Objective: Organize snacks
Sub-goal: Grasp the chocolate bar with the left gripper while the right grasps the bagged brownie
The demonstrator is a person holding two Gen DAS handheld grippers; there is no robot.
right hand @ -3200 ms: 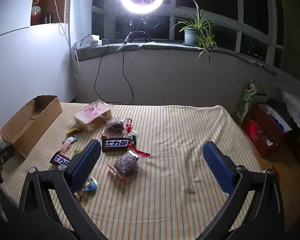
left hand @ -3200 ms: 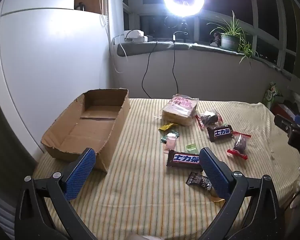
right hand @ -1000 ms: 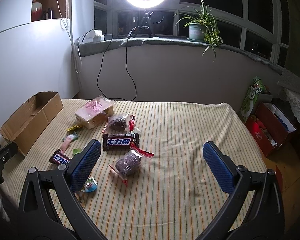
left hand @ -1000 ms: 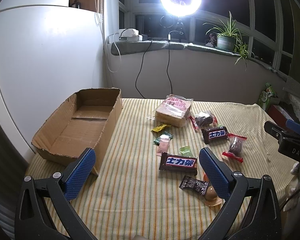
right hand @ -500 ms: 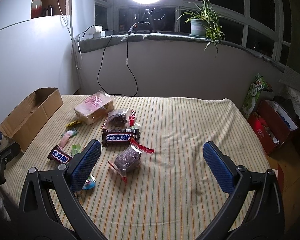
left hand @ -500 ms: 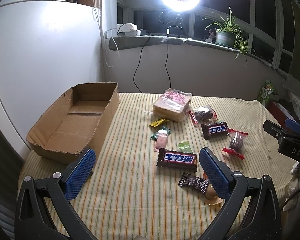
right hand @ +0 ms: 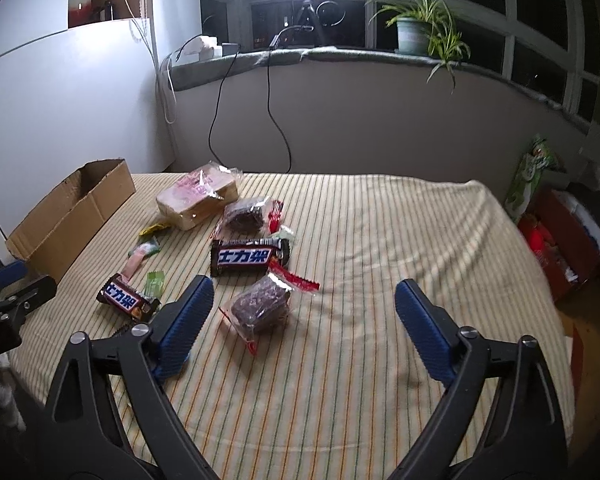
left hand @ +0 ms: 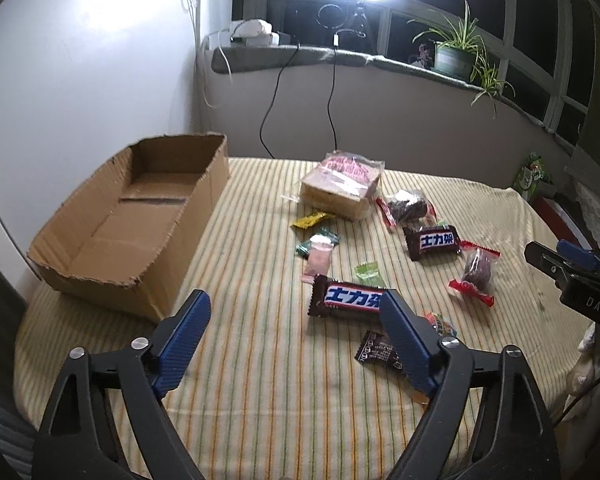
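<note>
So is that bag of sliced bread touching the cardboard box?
Apart. The left wrist view shows a bare band of striped cloth between the cardboard box and the bag of sliced bread; the right wrist view shows the same gap.

Cloth [right hand: 380, 240] cream with thin orange and green stripes. Cardboard box [left hand: 140, 216] plain brown. Two chocolate bars [right hand: 250, 257] [left hand: 350, 300] dark brown, white-and-blue lettering. Brown cake packets [right hand: 260, 305] edged red. Small sweets: yellow [left hand: 308, 221], pink [left hand: 318, 260], pale green [left hand: 368, 271]. Gripper pads [right hand: 188, 320] ribbed blue.

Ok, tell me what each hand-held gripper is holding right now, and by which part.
Nothing is held. The left hand-held gripper and right hand-held gripper are both empty, their jaws closing on air above the tablecloth.
</note>
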